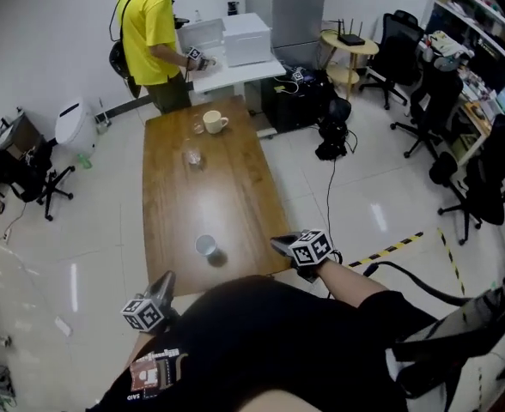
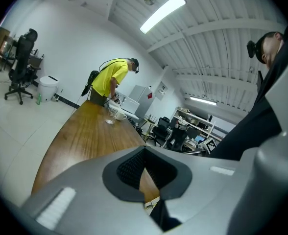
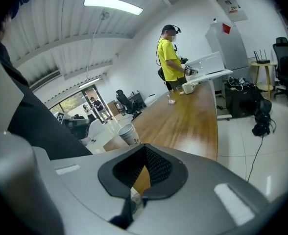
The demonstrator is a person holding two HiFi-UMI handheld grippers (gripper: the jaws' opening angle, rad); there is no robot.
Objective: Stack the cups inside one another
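Note:
A white paper cup (image 1: pixel 205 245) stands upright near the near end of the long wooden table (image 1: pixel 235 204); the right gripper view shows this paper cup (image 3: pixel 128 133) too. Farther along stand a clear glass (image 1: pixel 192 156) and a cream mug (image 1: pixel 214 122). My left gripper (image 1: pixel 166 279) hangs off the table's near left corner, jaws shut on nothing. My right gripper (image 1: pixel 277 242) hovers at the near right corner, right of the paper cup, also shut and empty. The left gripper view looks down the table to the glass (image 2: pixel 109 119) and mug (image 2: pixel 119 115).
A person in a yellow shirt (image 1: pixel 149 33) stands at the table's far end by a white desk (image 1: pixel 235 67) with bins. Office chairs (image 1: pixel 398 50) and a black cable (image 1: pixel 330 187) lie to the right. A yellow-black floor tape (image 1: pixel 390 250) runs near my right side.

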